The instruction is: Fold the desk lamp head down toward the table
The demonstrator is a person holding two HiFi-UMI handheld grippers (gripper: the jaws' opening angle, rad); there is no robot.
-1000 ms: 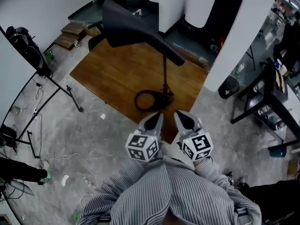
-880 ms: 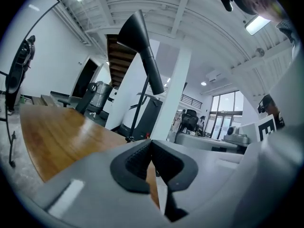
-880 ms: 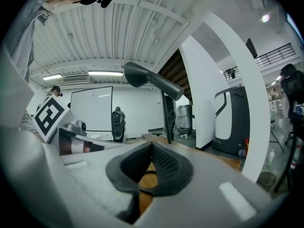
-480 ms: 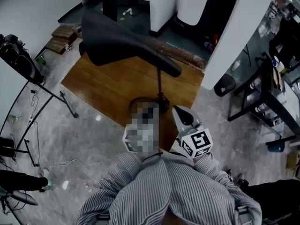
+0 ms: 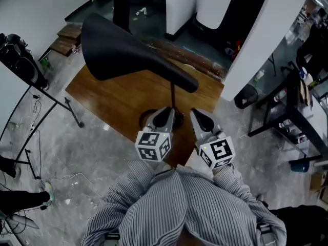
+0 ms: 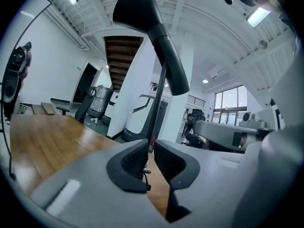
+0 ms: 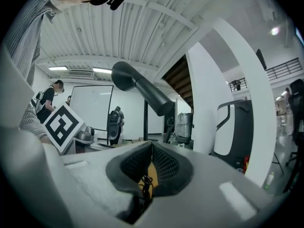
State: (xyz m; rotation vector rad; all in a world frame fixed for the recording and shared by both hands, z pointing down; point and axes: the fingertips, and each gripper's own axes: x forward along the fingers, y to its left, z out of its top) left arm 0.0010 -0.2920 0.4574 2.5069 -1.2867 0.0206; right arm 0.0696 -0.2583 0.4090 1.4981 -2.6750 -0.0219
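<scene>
A black desk lamp stands on the wooden table (image 5: pixel 110 94). Its wide head (image 5: pixel 123 50) is raised on a thin stem (image 5: pixel 171 94) above a ring base (image 5: pixel 147 120). My left gripper (image 5: pixel 164 116) hovers over the base, just left of the stem. Its jaws are opening, with a narrow gap and nothing between them. In the left gripper view the left gripper (image 6: pixel 149 151) looks up at the head (image 6: pixel 137 8), and the stem (image 6: pixel 159 103) stands beyond its tips. My right gripper (image 5: pixel 198 118) is shut and empty, to the right of the stem. From the right gripper (image 7: pixel 152 151) the head (image 7: pixel 126 75) shows high up.
A black tripod stand (image 5: pixel 31 68) is on the floor at the left. A white pillar (image 5: pixel 259 40) and a black cart (image 5: pixel 294 109) are at the right. White machines (image 5: pixel 215 4) stand behind the table. Cables lie on the floor at the lower left.
Both grippers have moved forward toward the lamp's stem and base. The lamp head now looks larger and nearer in the head view.
</scene>
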